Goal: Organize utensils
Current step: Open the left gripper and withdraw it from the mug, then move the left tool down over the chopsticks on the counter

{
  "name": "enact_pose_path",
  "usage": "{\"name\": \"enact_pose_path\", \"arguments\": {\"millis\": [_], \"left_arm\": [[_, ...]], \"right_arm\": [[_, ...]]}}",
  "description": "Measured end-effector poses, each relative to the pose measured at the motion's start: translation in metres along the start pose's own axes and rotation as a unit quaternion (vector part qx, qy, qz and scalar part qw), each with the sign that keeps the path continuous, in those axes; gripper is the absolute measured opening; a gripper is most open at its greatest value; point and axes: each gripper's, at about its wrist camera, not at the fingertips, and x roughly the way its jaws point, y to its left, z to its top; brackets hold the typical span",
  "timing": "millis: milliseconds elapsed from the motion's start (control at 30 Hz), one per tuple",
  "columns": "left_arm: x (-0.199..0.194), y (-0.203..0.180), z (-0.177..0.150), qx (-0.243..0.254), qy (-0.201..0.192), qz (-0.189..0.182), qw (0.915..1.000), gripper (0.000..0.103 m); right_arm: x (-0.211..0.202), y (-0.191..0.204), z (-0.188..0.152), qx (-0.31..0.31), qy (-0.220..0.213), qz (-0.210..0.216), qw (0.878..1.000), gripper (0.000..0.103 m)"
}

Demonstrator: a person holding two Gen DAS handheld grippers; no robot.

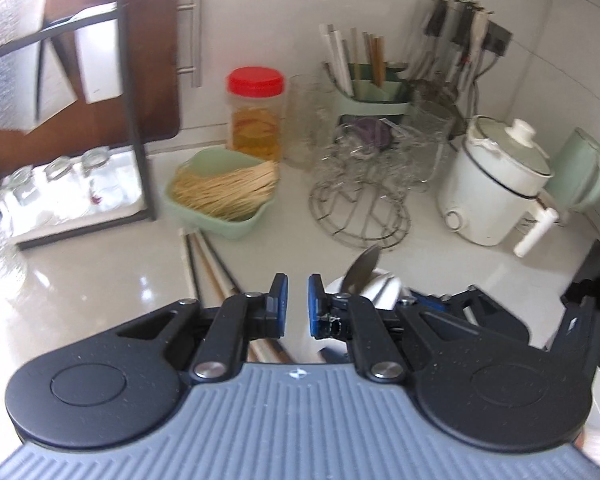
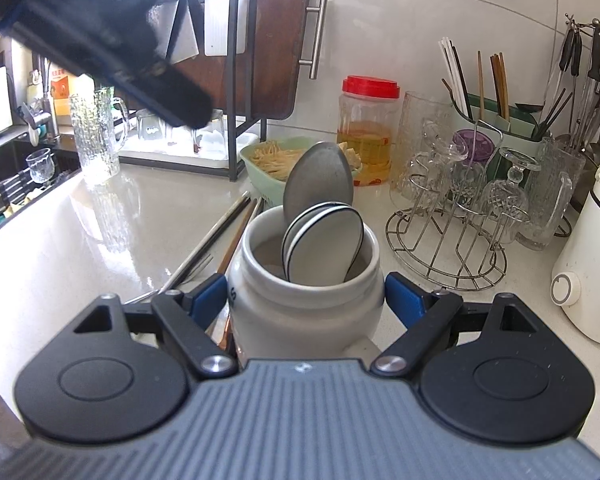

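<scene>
left wrist: high, angled down | right wrist: close, low | shared: green basket [image 1: 220, 196] [image 2: 260, 164]

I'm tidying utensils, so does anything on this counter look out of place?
Yes: chopsticks and a fork lie loose on the counter beside the white jar, while the spoons already stand inside it.

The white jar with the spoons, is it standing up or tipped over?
Standing up. The white jar sits on the counter with its round mouth facing upward, and the spoons lean out of its top.
</scene>
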Motion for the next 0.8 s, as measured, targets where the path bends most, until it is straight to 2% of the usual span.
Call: {"name": "enact_pose_path", "arguments": {"millis": [233, 300, 433, 600, 700, 800], "left_arm": [[-0.003, 0.018, -0.012, -0.048, 0.006, 0.05, 0.9976, 0.012], [-0.003, 0.021, -0.015, -0.059, 0.005, 0.064, 0.9962, 0.019], [-0.001, 0.025, -0.021, -0.082, 0.013, 0.087, 0.9927, 0.022], [0.0, 0.025, -0.029, -0.103, 0.019, 0.112, 0.9882, 0.031], [0.003, 0.025, -0.035, -0.113, 0.023, 0.122, 0.9858, 0.038], [0.006, 0.028, -0.04, -0.123, 0.03, 0.124, 0.9841, 0.04]], "right_arm": [[0.001, -0.001, 0.003, 0.003, 0.012, 0.001, 1.0, 0.088], [0.002, 0.0, 0.004, 0.003, 0.016, -0.001, 1.0, 0.088], [0.004, 0.0, 0.005, 0.001, 0.019, 0.002, 1.0, 0.088], [0.004, -0.002, 0.005, -0.004, 0.024, 0.011, 1.0, 0.088], [0.003, -0.004, 0.005, -0.008, 0.024, 0.017, 1.0, 0.088], [0.003, -0.005, 0.006, -0.007, 0.027, 0.019, 0.999, 0.088]]}}
